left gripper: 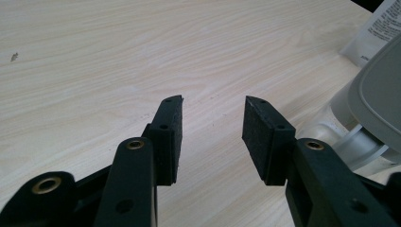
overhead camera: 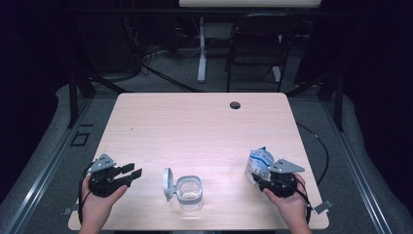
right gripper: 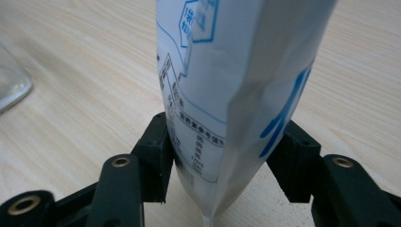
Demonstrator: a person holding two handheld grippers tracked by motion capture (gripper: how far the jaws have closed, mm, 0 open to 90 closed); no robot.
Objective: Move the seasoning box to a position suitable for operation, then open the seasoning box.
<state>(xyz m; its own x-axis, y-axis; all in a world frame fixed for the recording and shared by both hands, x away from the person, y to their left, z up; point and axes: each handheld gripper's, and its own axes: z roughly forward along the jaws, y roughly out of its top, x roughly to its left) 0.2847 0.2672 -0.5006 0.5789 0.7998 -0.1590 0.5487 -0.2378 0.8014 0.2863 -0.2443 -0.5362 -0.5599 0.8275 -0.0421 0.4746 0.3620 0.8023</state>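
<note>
Pouch (overhead camera: 259, 163) stands upright at the tabletop's (overhead camera: 204, 126) right front, long axis vertical, gripped low by the right claw (right gripper: 227, 156). Open container (overhead camera: 189, 191) lies to its left, nearer the left claw (overhead camera: 132, 171), which gapes wide and empty.

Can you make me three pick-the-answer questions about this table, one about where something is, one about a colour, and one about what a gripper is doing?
1. Where does the clear container stand?
A. between the two grippers
B. by the table's far edge
C. on the floor

2. What colours are on the pouch?
A. red and yellow
B. white and blue
C. green and black

3. How is the left gripper?
A. shut on the lid
B. shut on the pouch
C. open, nothing between its jaws

Answers: 1 A, it sits near the front edge, midway. 2 B, blue print on white. 3 C, bare table shows between the pads.
</note>
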